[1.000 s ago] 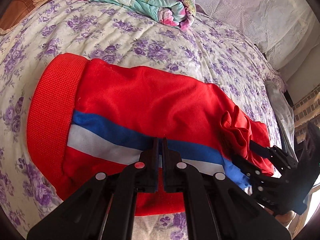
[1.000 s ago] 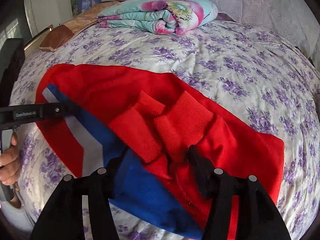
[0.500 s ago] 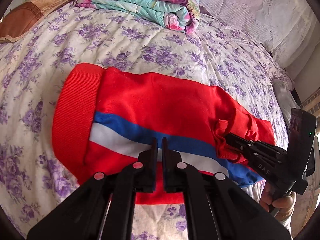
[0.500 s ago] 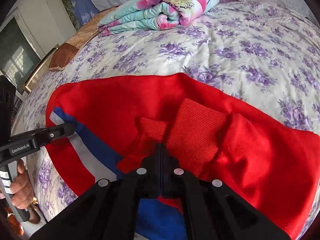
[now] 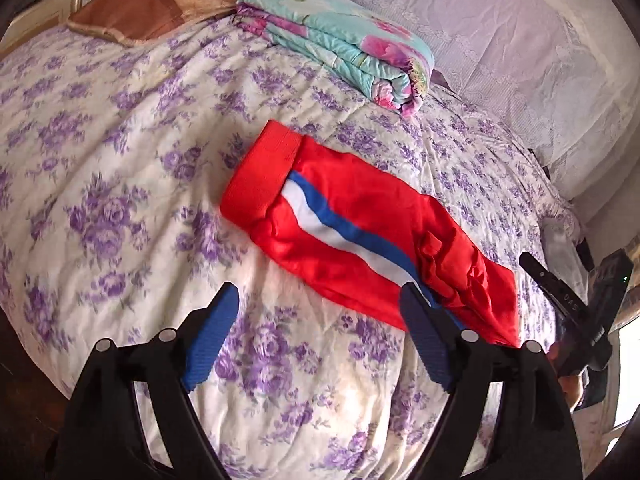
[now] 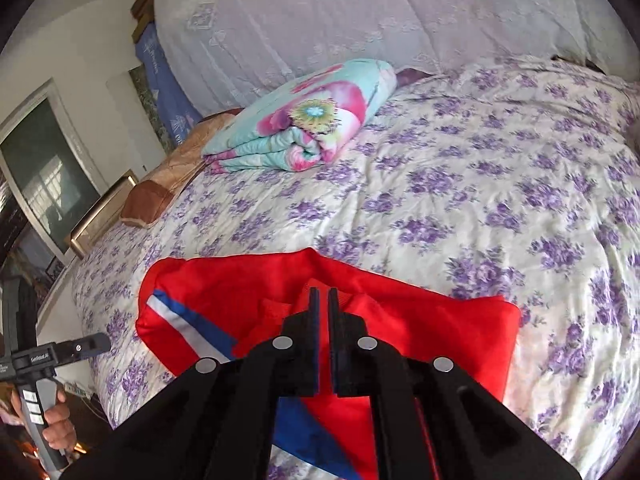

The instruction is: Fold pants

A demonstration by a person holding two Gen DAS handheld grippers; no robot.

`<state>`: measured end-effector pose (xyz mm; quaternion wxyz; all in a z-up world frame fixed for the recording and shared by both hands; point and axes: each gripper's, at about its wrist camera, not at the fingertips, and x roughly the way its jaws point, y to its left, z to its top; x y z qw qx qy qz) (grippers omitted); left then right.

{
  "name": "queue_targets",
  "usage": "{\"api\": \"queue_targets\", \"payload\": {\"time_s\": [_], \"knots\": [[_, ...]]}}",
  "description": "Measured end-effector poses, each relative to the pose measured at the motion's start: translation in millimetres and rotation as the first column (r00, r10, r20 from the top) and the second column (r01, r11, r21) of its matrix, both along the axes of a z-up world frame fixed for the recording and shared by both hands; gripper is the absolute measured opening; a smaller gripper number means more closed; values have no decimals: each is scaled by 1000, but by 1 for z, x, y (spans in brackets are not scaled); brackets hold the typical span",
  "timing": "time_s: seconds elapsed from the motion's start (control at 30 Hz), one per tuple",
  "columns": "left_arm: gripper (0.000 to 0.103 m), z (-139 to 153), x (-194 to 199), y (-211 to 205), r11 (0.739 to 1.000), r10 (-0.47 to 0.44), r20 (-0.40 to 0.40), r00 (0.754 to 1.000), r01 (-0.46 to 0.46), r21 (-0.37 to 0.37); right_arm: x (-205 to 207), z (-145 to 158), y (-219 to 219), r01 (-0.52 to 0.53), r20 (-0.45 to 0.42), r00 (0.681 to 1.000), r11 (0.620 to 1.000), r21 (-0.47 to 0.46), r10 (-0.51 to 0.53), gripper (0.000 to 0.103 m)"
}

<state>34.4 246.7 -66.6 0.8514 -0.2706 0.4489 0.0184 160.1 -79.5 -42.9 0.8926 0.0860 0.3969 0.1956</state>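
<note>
At the bottom of the left wrist view the left claw (image 5: 318, 320) is seen with its blue pads far apart. Its jaws are opening, and nothing is between them; only the flowered bedspread (image 5: 120, 152) is seen in the gap. The right finger of this claw stands in front of the near edge of the pants (image 5: 360, 232), but no contact can be confirmed.

In the right wrist view the right claw (image 6: 323, 300) is closed, its two fingers almost together with only a thin slit between them. No cloth is seen clamped in it; the tips are held above the red fabric.

The pants are laid on the bed as a folded red bundle, near the front edge of the mattress. A blue and a white stripe are seen along one side, and the wide ribbed waistband (image 5: 260, 184) is turned to the far left end in the left view. At the right end of the bundle the ribbed cuffs (image 5: 452, 264) are bunched on top.

A hand (image 6: 60, 428) on the handle of the left claw is seen at the lower left of the right view.

Further away a folded quilt (image 5: 340, 44) with turquoise and pink flowers is placed on the bedspread, well apart from the pants. Beside it a brown pillow (image 5: 140, 12) is lying, and behind them a white lace cloth (image 6: 320, 16) is spread.
</note>
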Motion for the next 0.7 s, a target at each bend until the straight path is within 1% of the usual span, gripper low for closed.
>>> {"api": "queue_targets", "payload": {"time_s": [0.03,0.1,0.17,0.2,0.27,0.3,0.33,0.37,0.43,0.47,0.5,0.53,0.57,0.6,0.7], "knots": [[80,-6,-1,1,1000,16,-11,1000,-16,-24,4,-4,-9,31,-31,999,999,10,-31,6],[80,-18,4,-3,999,34,-25,999,-35,-40,9,-7,-22,46,-66,997,997,64,-41,6],[80,-30,17,-8,997,33,-35,999,-35,-71,8,-7,-27,45,-60,997,994,103,-39,6],[80,-35,24,-11,996,32,-35,999,-35,-82,7,-7,-28,54,-52,997,994,96,-50,6],[81,-46,43,-15,996,48,-56,997,-51,-68,7,-9,-27,72,-44,997,995,66,-69,6],[84,-51,54,-15,996,57,-66,996,-61,-63,8,-10,-26,74,-47,996,995,61,-72,6],[92,-55,66,-14,996,68,-68,995,-72,-58,9,-12,-26,70,-55,996,996,63,-66,6],[94,-57,77,-14,996,81,-60,995,-84,-44,10,-14,-25,63,-64,996,996,68,-59,6],[92,-58,97,-12,994,109,-59,992,-109,0,11,-15,-24,52,-72,996,996,73,-47,6],[66,-57,102,-10,991,136,-66,989,-135,11,11,-15,-23,51,-72,996,996,69,-46,6],[41,-54,104,-10,988,155,-68,986,-154,29,12,-16,-22,51,-71,996,997,62,-47,6],[11,-50,105,-11,994,113,-47,992,-114,-6,13,-18,-21,52,-72,996,997,55,-48,6],[11,-44,102,-12,995,101,-22,995,-101,-20,14,-19,-21,52,-74,996,997,50,-48,6],[11,-36,95,-14,993,114,7,993,-114,5,15,-22,-19,49,-77,996,998,46,-45,6],[11,-15,77,-27,992,86,77,993,-92,81,18,-29,-10,11,-88,996,999,46,-7,6]]}}
